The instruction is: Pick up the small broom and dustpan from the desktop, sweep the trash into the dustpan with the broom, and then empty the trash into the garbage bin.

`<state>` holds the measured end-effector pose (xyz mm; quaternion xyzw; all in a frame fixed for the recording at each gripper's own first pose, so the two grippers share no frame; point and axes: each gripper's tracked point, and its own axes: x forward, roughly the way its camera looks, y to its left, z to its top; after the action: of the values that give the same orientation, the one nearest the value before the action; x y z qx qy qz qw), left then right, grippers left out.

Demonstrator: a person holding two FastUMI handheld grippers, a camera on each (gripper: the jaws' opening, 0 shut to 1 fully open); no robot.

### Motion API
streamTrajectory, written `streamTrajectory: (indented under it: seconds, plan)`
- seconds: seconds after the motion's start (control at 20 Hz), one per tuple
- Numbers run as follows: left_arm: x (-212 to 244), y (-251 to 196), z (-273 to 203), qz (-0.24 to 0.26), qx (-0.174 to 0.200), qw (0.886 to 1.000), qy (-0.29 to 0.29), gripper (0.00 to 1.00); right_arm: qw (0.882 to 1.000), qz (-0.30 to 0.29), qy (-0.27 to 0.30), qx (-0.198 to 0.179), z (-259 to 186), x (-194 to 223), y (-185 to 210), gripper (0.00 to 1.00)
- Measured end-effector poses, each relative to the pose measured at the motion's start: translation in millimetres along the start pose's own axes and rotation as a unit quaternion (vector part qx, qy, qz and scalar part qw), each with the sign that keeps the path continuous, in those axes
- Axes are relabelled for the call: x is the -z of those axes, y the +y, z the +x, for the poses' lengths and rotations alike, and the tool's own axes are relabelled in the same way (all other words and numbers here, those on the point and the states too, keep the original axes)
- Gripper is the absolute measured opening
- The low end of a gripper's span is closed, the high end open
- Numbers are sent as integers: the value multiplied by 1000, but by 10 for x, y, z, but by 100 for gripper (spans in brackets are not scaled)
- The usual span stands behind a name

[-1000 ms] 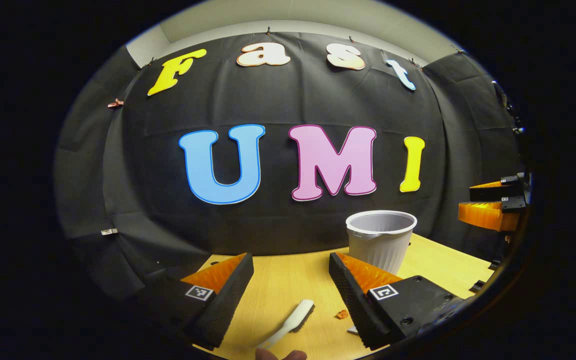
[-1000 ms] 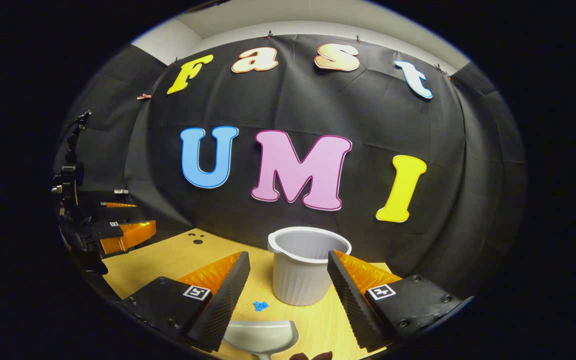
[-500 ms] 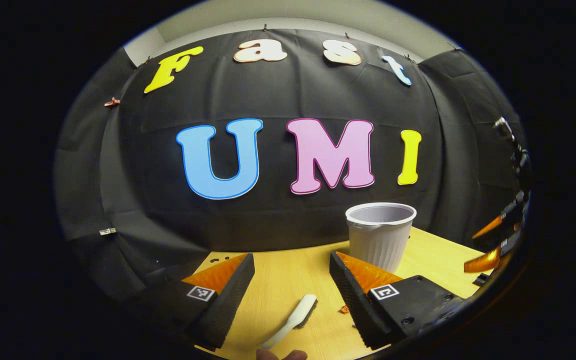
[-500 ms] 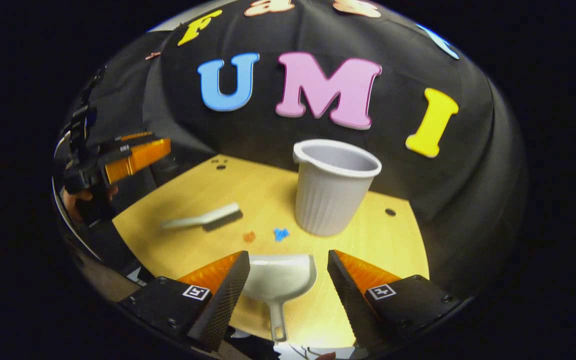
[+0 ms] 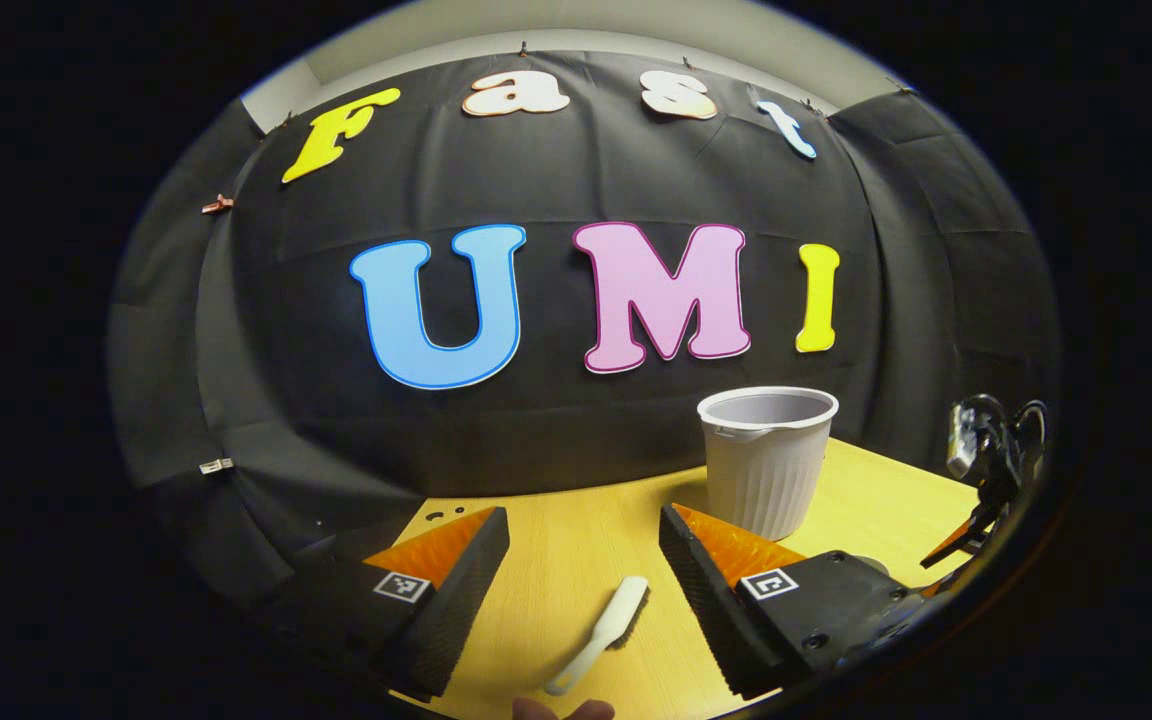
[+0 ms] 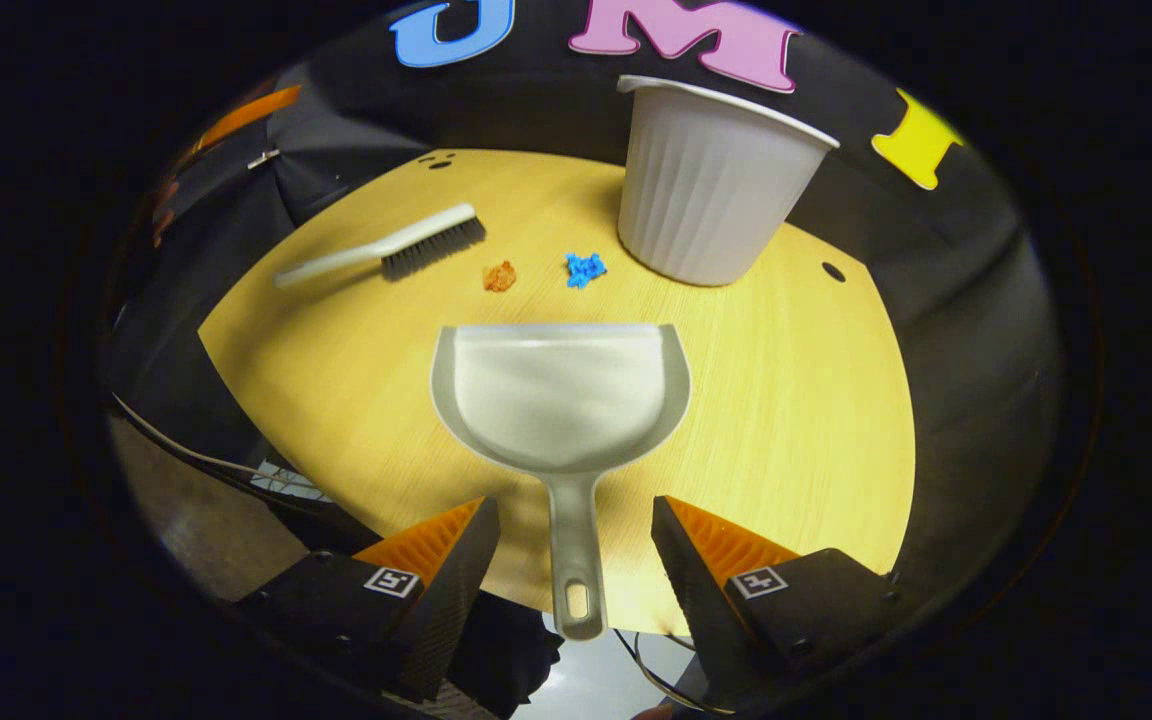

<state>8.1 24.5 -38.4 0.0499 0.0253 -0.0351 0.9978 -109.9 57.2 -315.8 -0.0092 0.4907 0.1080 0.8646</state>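
Desk (image 6: 796, 420), pale wood with a rounded front edge, carrying all items we list.

Dustpan (image 6: 564, 395): pale, lying flat near the desk's front edge, scoop mouth toward the rear, handle running out to the front edge. In the right gripper view we find the right gripper (image 6: 576, 575) above that handle, fingers spread wide to either side of it and touching nothing.

Small broom (image 6: 391, 248): pale handle, dark bristles, lying flat toward the left rear of the desk, well apart from the dustpan. In the left gripper view we see it (image 5: 604, 630) between the fingers of the left gripper (image 5: 581, 570), which stand wide apart and hold nothing; whether they hang above it or short of it we cannot tell.

Trash: one orange scrap (image 6: 499, 276) and one blue scrap (image 6: 585, 269), side by side between broom and garbage bin.

Garbage bin (image 6: 706, 180): white, ribbed, upright at the desk's rear edge; we see it also in the left gripper view (image 5: 764, 465).
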Motion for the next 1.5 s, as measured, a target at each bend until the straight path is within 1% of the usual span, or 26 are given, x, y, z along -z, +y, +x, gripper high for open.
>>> streamTrajectory:
  seconds: [0.05,0.15,0.25,0.5,0.55,0.6,0.65,0.7,0.75,0.85,0.9,1.0,1.05,1.1,1.15,1.2,1.3,1.5]
  plan:
    - [21,4,7,0,0,1000,2,97,1000,0,12,-5,79,23,34,96]
    - [54,26,22,-2,-1,1000,6,97,999,0,31,-9,255,57,60,93]
    - [88,41,46,-1,0,1000,10,97,998,-3,54,-8,435,114,37,79]
    - [127,75,89,4,6,1000,11,97,997,7,79,-10,702,91,35,75]
    - [150,82,96,3,7,1000,13,97,996,13,83,-8,748,109,38,67]
    - [164,90,97,2,8,1000,14,97,996,25,83,-20,721,89,85,62]
    - [192,95,99,1,10,1000,16,97,996,33,83,-23,773,91,86,50]
    - [210,101,105,0,12,1000,18,97,995,36,84,-25,787,104,113,47]
    - [235,102,117,-1,15,1000,21,97,996,25,82,-29,780,81,113,36]
    - [327,80,128,-3,22,999,30,97,997,19,73,-30,776,67,109,42]
    - [359,82,145,-4,23,999,36,97,997,23,70,-30,768,55,105,39]
    - [426,83,182,-9,22,999,45,97,996,27,75,-32,768,61,119,39]
    - [475,69,199,-11,22,998,51,97,997,25,68,-29,778,36,94,41]
    - [517,26,227,-18,31,998,59,97,997,25,66,-27,766,25,98,37]
    - [597,-25,242,-24,42,996,72,97,997,24,64,-26,745,37,101,37]
    - [688,-36,260,-27,45,995,89,97,998,21,61,-28,724,15,113,37]
    - [887,-56,298,-24,53,990,127,96,998,12,46,-35,621,-35,121,37]
    - [1266,-85,395,-10,82,976,203,95,998,9,39,-49,415,-55,106,37]
